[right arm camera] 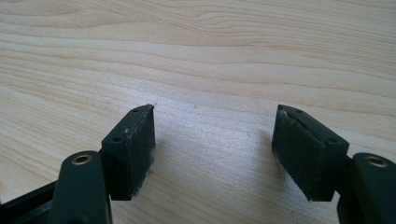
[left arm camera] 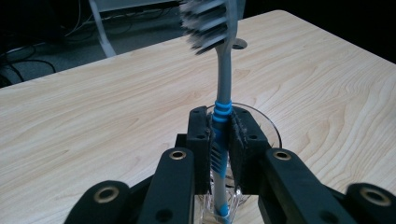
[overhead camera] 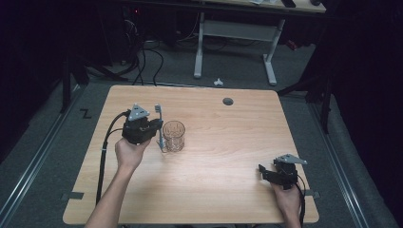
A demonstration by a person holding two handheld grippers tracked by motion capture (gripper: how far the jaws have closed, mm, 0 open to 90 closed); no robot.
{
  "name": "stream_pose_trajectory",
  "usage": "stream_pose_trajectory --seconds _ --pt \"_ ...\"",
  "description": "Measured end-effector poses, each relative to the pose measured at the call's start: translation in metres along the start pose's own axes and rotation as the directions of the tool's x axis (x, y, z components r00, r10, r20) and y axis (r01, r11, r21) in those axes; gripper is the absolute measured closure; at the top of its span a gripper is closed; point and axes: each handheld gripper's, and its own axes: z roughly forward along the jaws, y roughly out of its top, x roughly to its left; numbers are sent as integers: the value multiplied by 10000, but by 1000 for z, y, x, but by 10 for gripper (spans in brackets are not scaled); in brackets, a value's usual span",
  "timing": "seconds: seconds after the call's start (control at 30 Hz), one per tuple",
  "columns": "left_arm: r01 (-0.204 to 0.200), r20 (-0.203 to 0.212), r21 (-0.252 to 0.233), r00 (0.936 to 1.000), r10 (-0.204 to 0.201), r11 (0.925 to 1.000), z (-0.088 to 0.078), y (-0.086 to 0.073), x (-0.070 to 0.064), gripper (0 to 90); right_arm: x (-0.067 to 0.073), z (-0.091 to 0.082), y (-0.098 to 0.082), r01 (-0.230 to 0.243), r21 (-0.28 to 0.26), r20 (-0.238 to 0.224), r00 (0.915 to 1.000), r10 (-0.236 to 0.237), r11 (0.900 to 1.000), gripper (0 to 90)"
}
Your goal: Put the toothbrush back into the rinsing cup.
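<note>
While I watch from the high view, my left gripper (overhead camera: 159, 127) sits over the left half of the light wooden table (overhead camera: 223, 142), nearer the far edge than the near one, and its jaws are clamped on a grey toothbrush with blue grip bands (overhead camera: 159, 124). That toothbrush stands close to upright, bristle head at the top, with its lower end just beside the clear ribbed drinking glass (overhead camera: 173, 136), which stands upright on the table, just right of the gripper. In the left gripper view the two black pads press on the blue-banded handle (left arm camera: 220, 140) from both sides, the blurred bristle head rises above them, and the rim of the glass (left arm camera: 271, 130) curves behind and below the jaws; the handle's bottom end shows against the glass, though I cannot tell whether it is inside or only in front of it. My left hand (overhead camera: 129, 153) wraps the gripper body from the near side.

My right gripper (overhead camera: 264, 175) rests low near the right near corner of the table, well apart from the glass. In the right gripper view its jaws stand wide apart with only bare wood grain (right arm camera: 210, 70) between them, holding nothing.
</note>
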Motion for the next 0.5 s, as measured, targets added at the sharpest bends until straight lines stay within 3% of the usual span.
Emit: stream_pose_trajectory --seconds 0.27,0.5 --pt "-211 -84 111 9997 212 9997 -2 -6 -4 794 0 0 0 19 9 4 10000 -19 10000 304" --pt "-158 -93 155 9998 160 9998 -1 -12 -5 794 0 0 0 3 1 0 10000 -3 10000 304"
